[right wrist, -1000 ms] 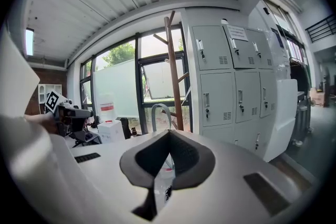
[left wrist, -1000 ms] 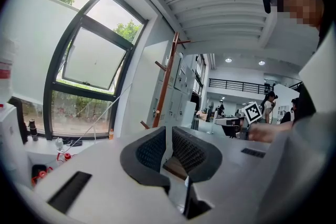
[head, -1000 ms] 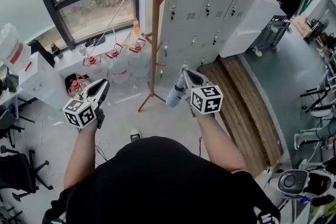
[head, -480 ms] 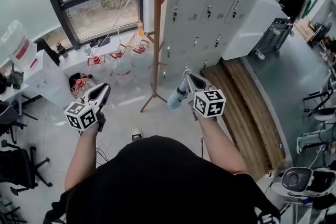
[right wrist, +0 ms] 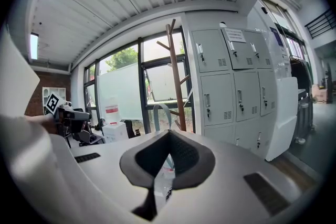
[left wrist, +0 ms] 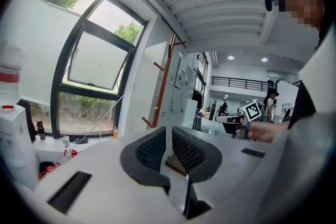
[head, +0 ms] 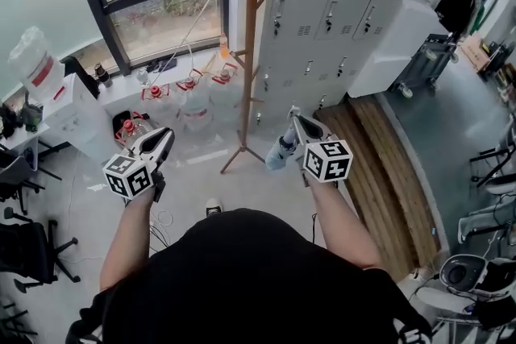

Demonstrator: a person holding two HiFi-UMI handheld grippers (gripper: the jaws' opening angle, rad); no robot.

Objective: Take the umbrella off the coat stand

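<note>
1. Between the closed jaws of the right gripper (right wrist: 168, 135), the umbrella (right wrist: 167, 168) shows only as a pale sliver, with its strap loop (right wrist: 156, 115) above them. The rest lies behind the gripper's body.
2. Ahead of the left gripper (left wrist: 168, 134), the coat stand (left wrist: 164, 78) loses its lower post and feet behind that gripper's body.
3. In the head view, the stand's top, beyond both grippers, is cut off by the upper edge.
4. Ahead and to the right of the right gripper, the print on the paper notice (right wrist: 234, 35) on a locker door is too small to read.

The coat stand (head: 248, 52) is made of reddish wood; the lockers (head: 339, 12) are finished in matt grey metal.
</note>
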